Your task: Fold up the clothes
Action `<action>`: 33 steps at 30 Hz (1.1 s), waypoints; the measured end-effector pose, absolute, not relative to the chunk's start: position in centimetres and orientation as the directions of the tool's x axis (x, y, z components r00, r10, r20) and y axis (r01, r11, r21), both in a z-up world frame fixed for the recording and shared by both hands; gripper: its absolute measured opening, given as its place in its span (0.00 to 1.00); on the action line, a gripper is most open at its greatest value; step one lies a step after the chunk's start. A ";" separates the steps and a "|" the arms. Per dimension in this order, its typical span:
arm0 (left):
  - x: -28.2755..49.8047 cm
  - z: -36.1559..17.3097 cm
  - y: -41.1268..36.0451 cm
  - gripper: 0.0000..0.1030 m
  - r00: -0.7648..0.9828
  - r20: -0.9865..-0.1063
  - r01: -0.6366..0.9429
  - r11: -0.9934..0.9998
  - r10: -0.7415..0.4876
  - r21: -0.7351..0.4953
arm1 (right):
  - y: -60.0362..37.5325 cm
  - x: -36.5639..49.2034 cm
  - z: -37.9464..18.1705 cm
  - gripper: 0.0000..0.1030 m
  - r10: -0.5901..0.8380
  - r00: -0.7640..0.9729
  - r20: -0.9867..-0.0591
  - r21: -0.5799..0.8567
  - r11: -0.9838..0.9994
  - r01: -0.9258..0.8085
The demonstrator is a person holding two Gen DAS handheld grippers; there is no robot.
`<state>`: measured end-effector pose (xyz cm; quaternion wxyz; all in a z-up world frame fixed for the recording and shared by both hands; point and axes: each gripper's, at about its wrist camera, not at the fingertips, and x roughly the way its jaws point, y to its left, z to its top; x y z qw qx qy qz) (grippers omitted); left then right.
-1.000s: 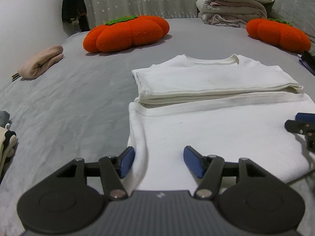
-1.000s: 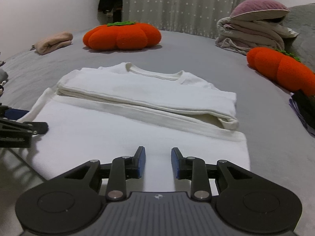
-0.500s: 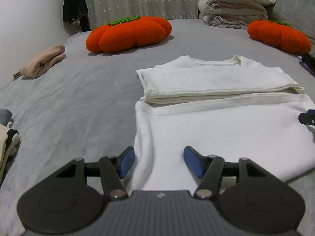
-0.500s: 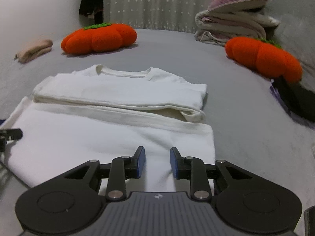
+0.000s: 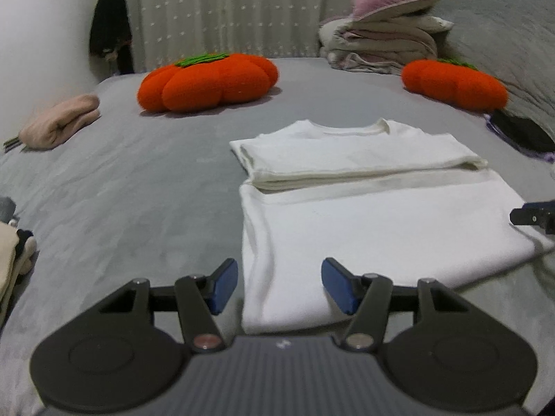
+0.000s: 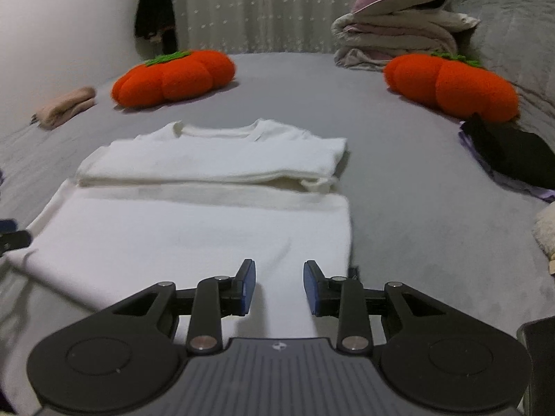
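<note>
Now | white shirt [image 5: 364, 228] | beneath left hand-held gripper [image 5: 279, 286], near corner

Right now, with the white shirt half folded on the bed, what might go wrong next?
1. The left tool hangs open over the white shirt's near left corner, half off the cloth; a pinch there could catch only one layer, or the grey bed cover.
2. The right tool, jaws just opening and empty, sits inward of the right corner, so the hem might lift unevenly.
3. Dragging the lower half could disturb the sleeves folded across the chest.
</note>
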<state>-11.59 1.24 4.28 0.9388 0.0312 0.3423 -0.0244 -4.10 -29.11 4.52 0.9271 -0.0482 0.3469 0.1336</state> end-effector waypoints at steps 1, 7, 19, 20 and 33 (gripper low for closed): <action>-11.5 3.9 1.2 0.54 0.760 -0.650 0.070 0.996 -0.023 0.047 | -28.9 -4.3 4.3 0.30 0.216 0.717 -0.662 -0.009 0.955 -0.296; -11.2 2.7 2.8 0.56 0.747 -0.665 0.037 0.999 -0.003 0.037 | -29.7 -4.7 3.3 0.35 0.202 0.713 -0.671 -0.034 0.953 -0.302; -9.2 3.0 5.1 0.61 0.754 -0.652 -0.057 0.997 0.083 0.061 | -29.6 -4.8 3.5 0.35 0.183 0.718 -0.672 -0.052 0.955 -0.293; -8.8 2.9 5.1 0.61 0.754 -0.651 -0.061 0.996 0.085 0.060 | -29.6 -4.9 3.4 0.35 0.183 0.718 -0.672 -0.053 0.955 -0.293; -6.8 2.3 5.9 0.64 0.752 -0.655 -0.085 0.996 0.072 0.011 | -30.6 -5.2 4.1 0.35 0.196 0.722 -0.664 -0.024 0.959 -0.283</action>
